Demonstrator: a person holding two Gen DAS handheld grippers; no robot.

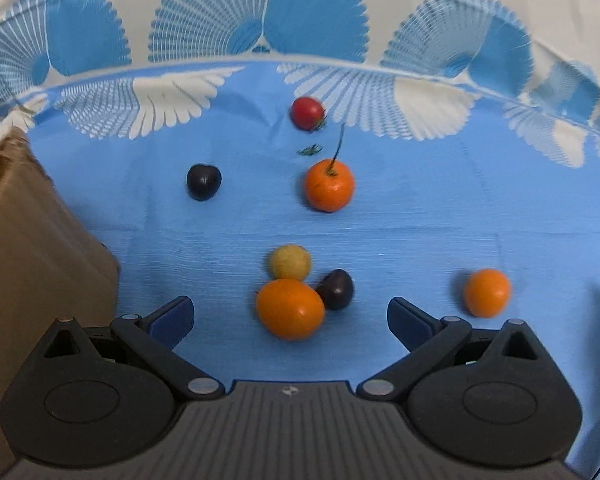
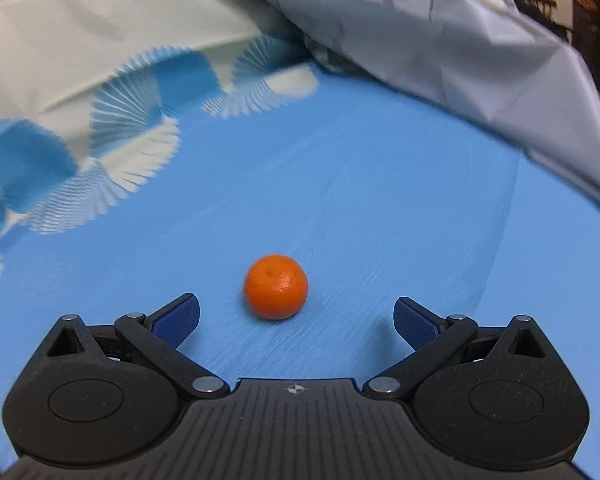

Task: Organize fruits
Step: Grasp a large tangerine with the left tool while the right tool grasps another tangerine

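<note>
Fruits lie on a blue cloth. In the left wrist view my left gripper (image 1: 290, 318) is open and empty, with a large orange (image 1: 290, 309) between its fingers, touching a dark plum (image 1: 336, 289) and a yellowish fruit (image 1: 290, 262). Farther off lie a stemmed orange (image 1: 329, 185), another dark plum (image 1: 203, 181), a red tomato (image 1: 307, 113) and a small orange (image 1: 486, 292) at the right. In the right wrist view my right gripper (image 2: 296, 318) is open and empty, just short of a small orange (image 2: 276, 286).
A brown cardboard box (image 1: 32, 248) stands at the left of the left gripper. A small green leaf scrap (image 1: 310, 149) lies near the tomato. A crumpled grey-white sheet (image 2: 460, 48) rises at the right and back. The cloth's fan-patterned edge (image 2: 112, 120) lies at the back left.
</note>
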